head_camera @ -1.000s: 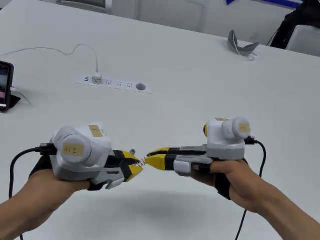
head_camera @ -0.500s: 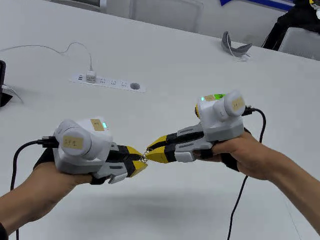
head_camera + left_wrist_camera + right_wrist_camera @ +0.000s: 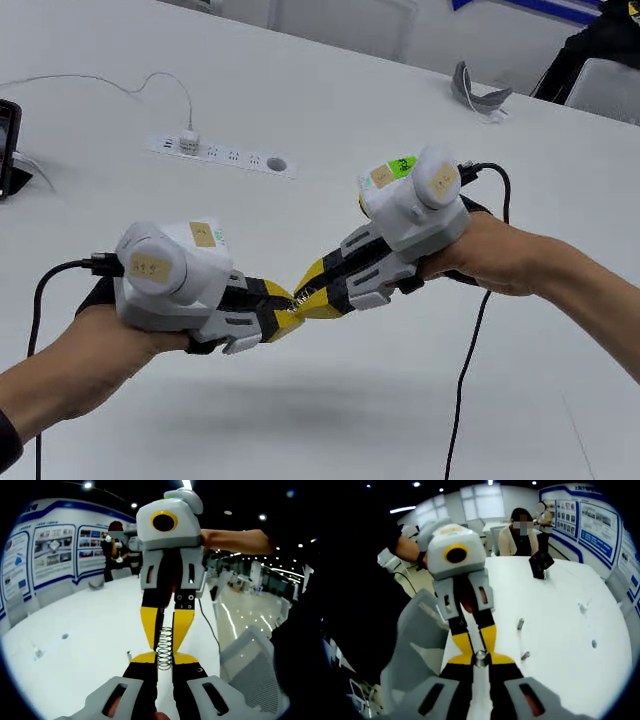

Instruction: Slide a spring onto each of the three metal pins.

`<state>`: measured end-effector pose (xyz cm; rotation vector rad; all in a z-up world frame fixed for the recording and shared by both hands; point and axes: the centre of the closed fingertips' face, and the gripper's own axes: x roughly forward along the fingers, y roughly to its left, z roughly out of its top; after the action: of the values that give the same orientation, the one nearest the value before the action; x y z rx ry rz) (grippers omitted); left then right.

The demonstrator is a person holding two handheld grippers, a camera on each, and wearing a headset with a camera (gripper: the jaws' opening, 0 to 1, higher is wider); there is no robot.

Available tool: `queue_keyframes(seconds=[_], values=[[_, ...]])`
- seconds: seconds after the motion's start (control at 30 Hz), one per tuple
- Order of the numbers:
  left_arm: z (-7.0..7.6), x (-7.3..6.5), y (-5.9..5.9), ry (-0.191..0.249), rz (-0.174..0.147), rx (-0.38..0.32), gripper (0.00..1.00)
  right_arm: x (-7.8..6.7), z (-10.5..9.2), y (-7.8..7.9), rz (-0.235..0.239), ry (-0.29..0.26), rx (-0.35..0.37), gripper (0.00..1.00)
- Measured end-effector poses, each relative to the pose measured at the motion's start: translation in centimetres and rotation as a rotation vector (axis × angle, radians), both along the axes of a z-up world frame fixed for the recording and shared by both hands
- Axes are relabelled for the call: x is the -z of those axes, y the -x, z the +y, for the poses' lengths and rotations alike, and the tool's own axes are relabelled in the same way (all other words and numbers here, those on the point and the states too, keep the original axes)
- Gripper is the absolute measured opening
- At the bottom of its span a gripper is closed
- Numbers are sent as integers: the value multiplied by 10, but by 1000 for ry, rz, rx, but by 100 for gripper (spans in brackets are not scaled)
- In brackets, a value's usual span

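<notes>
Above the white table my two grippers meet tip to tip. The left gripper comes in from the left, the right gripper slants down from the upper right. A small coil spring bridges their yellow tips. In the left gripper view the spring sits at the left gripper, whose jaws are shut on it, and runs up between the right gripper's fingers. The right gripper is shut on a metal pin, seen end-on. Two loose pins lie on the table.
A white power strip with a plugged charger lies at the back left, a phone at the left edge. A grey curved object rests far right. Cables trail from both grippers. A person sits at the table's far end.
The right gripper has swung left and tipped its rear end upward. Its tips have closed in on the left gripper's tips, so less of the spring shows between them.
</notes>
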<state>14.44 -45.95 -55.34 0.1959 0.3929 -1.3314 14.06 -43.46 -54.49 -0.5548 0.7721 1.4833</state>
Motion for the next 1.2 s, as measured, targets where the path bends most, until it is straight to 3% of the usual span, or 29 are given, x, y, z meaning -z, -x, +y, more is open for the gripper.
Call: queue_keyframes(seconds=[0.33, 0.57, 0.83, 1.2], values=[[6, 3, -1, 40, 18, -22, 10, 4, 2, 0, -18, 2, -11, 12], [5, 3, 0, 50, 34, -32, 11, 5, -1, -1, -13, -31, 22, 12], [6, 10, 3, 20, 36, -26, 17, 2, -8, -3, -11, -48, 49, 12], [28, 24, -4, -24, 43, -93, 27, 15, -31, -13, -37, 0, 103, 12]])
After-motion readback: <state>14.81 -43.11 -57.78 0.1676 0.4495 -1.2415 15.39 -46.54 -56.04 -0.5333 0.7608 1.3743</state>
